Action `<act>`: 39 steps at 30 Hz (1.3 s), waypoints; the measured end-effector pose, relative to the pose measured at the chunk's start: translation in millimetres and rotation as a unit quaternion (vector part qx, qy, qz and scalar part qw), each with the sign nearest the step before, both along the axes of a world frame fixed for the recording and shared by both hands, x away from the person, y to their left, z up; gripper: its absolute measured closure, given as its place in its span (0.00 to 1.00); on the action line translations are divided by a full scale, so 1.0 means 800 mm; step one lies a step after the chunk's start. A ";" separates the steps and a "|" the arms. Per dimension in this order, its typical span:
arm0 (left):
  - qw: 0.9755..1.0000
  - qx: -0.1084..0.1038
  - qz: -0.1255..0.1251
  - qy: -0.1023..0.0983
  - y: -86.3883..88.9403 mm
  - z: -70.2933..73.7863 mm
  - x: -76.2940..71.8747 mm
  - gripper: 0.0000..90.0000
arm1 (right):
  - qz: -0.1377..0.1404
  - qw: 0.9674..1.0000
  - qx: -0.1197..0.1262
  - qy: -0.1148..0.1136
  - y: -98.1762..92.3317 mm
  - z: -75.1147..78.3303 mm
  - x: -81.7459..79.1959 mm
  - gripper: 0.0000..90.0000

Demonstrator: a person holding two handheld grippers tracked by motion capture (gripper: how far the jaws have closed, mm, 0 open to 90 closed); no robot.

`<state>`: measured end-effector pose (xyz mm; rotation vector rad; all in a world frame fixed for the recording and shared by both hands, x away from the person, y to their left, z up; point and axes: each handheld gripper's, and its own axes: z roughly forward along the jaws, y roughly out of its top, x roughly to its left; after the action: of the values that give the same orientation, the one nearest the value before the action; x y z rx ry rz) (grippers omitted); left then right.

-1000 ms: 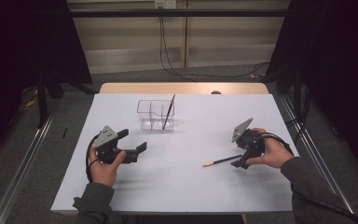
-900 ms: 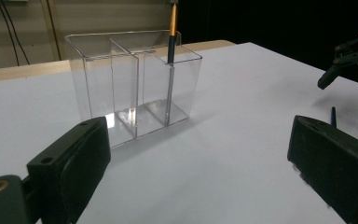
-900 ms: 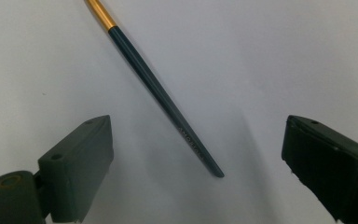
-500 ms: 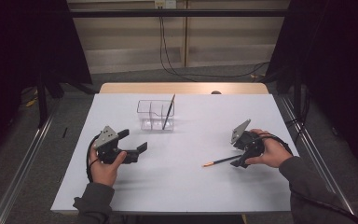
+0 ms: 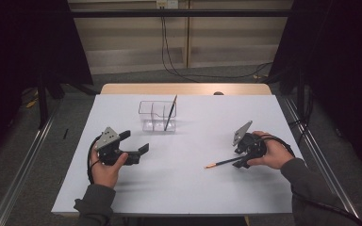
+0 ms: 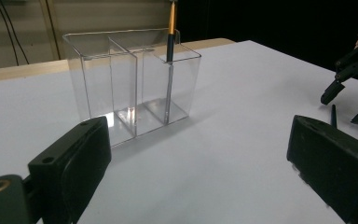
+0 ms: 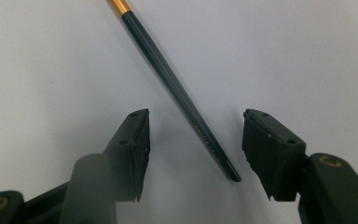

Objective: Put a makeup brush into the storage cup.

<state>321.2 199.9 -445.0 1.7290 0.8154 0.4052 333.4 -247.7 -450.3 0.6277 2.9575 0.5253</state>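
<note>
Right gripper (image 5: 239, 159): jaws closing in around the pencil (image 5: 222, 163) lying on the counter (image 5: 193, 188), pads not yet touching.
Left gripper (image 5: 136, 149): jaws released, empty.

The right gripper (image 5: 242, 157) shows the one change: its jaws have just been closing and now stand about half as wide as they did a second ago. In the right gripper view the dark pencil (image 7: 177, 91) lies on the white table (image 7: 51, 46) between the two jaws, its dark end nearer the right-hand pad (image 7: 265, 149). Neither pad touches the pencil; a gap remains on both sides. In the high view the pencil (image 5: 224, 163) lies flat, gold end pointing away from the gripper.
</note>
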 end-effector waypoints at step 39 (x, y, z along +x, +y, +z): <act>1.000 0.007 0.003 0.000 0.000 0.001 -0.001 0.07 | -0.011 0.999 -0.021 0.037 0.013 0.000 -0.001 0.88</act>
<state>320.5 200.0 -444.2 1.7395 0.8185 0.4158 332.4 -237.2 -450.0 0.6905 3.0186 0.4452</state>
